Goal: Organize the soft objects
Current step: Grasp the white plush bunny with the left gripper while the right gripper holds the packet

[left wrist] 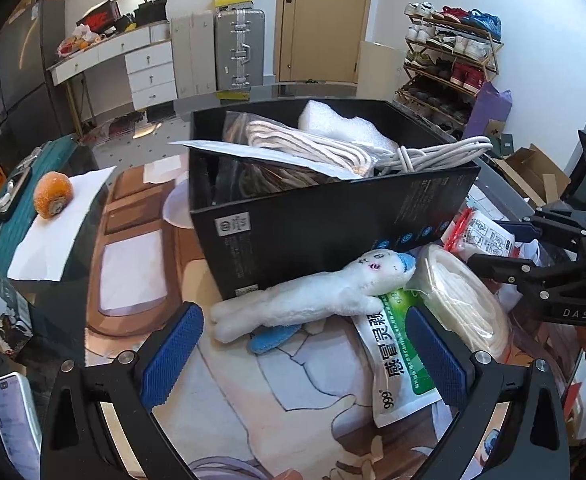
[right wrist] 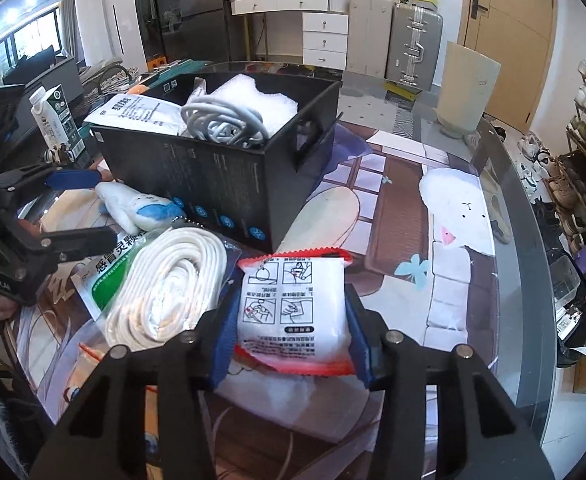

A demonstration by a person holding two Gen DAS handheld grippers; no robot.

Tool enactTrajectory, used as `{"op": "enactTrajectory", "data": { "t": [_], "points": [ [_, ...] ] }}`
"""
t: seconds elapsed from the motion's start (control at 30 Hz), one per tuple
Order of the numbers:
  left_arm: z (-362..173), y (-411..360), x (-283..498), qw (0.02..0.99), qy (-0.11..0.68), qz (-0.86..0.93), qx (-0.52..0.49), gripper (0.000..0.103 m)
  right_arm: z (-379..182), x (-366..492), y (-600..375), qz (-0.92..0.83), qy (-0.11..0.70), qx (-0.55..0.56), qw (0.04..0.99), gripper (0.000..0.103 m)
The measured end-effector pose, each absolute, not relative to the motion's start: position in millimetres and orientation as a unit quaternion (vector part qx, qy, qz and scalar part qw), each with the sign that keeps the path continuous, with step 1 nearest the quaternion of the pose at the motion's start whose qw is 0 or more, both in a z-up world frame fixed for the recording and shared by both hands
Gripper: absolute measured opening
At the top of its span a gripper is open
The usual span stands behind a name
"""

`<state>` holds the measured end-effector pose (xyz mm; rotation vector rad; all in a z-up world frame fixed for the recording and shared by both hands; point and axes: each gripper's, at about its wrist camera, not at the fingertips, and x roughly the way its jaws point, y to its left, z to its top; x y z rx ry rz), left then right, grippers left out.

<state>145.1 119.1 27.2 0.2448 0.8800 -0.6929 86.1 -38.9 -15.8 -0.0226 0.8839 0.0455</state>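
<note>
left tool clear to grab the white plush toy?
Probably yes. The left tool is open, and the white plush toy lies just ahead against the black box, its near side uncovered; its front end rests on the green sachet.

Between the right claw's fingers: a pouch. Just left of it, touching: a bagged rope coil, lying on a sachet. Ahead and left: a box on the table, holding a cable bundle, foam behind that, and a flat packet at the left. Before the box's near wall: a plush toy. Ahead of the left claw: the same toy, resting partly on the sachet.
</note>
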Motion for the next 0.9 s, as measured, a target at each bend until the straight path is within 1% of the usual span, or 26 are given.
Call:
{"op": "enactTrajectory", "data": {
  "t": [0.27, 0.5, 0.57, 0.73, 0.9],
  "points": [
    [17, 103, 163, 0.836, 0.451, -0.286, 0.122, 0.103, -14, 86, -43, 0.019, 0.426, -0.008, 0.904, 0.048],
    [15, 108, 166, 0.835, 0.451, -0.294, 0.109, 0.102, -15, 87, -43, 0.023, 0.427, -0.006, 0.904, 0.048],
    [16, 109, 165, 0.836, 0.449, -0.297, 0.106, 0.099, -15, 87, -43, 0.024, 0.427, -0.006, 0.904, 0.048],
    [19, 114, 157, 0.837, 0.442, -0.303, 0.108, 0.083, -15, 86, -42, 0.026, 0.427, -0.006, 0.904, 0.048],
    [20, 124, 149, 0.837, 0.433, -0.314, 0.113, 0.072, -15, 86, -42, 0.026, 0.426, -0.007, 0.904, 0.048]
  ]
}}
